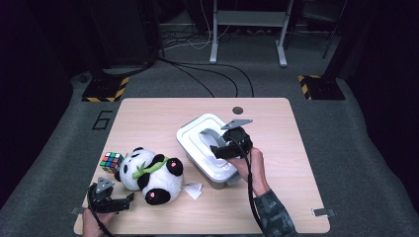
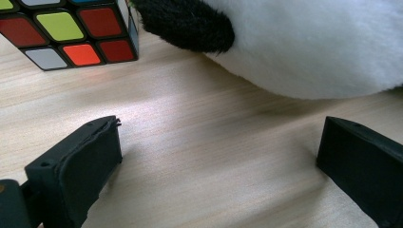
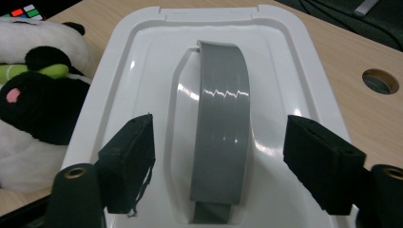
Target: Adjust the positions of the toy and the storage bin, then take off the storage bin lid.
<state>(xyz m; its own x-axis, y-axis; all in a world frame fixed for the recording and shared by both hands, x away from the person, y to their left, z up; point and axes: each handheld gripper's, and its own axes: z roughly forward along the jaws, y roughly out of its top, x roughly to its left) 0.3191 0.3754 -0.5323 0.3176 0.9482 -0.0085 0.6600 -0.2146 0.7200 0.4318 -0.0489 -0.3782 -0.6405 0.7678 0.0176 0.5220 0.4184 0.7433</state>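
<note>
A white plastic box (image 1: pixel 196 143) with a grey arched handle (image 3: pixel 221 128) on its lid lies in the middle of the wooden table (image 1: pixel 163 113). My right gripper (image 3: pixel 221 142) hovers over the lid, open, one jaw on each side of the handle and neither touching it. A black-and-white panda plush (image 1: pixel 150 173) with a green band lies left of the box. My left gripper (image 1: pixel 123 201) rests low at the table's front left, open, with bare wood between its jaws (image 2: pixel 218 152) and the panda (image 2: pixel 309 47) just beyond them.
A colourful puzzle cube (image 1: pixel 111 161) stands left of the panda, close to the left gripper's reach (image 2: pixel 71 28). A small white tag (image 1: pixel 193 190) lies by the panda's foot. A round cable hole (image 1: pixel 238 110) sits near the table's far edge.
</note>
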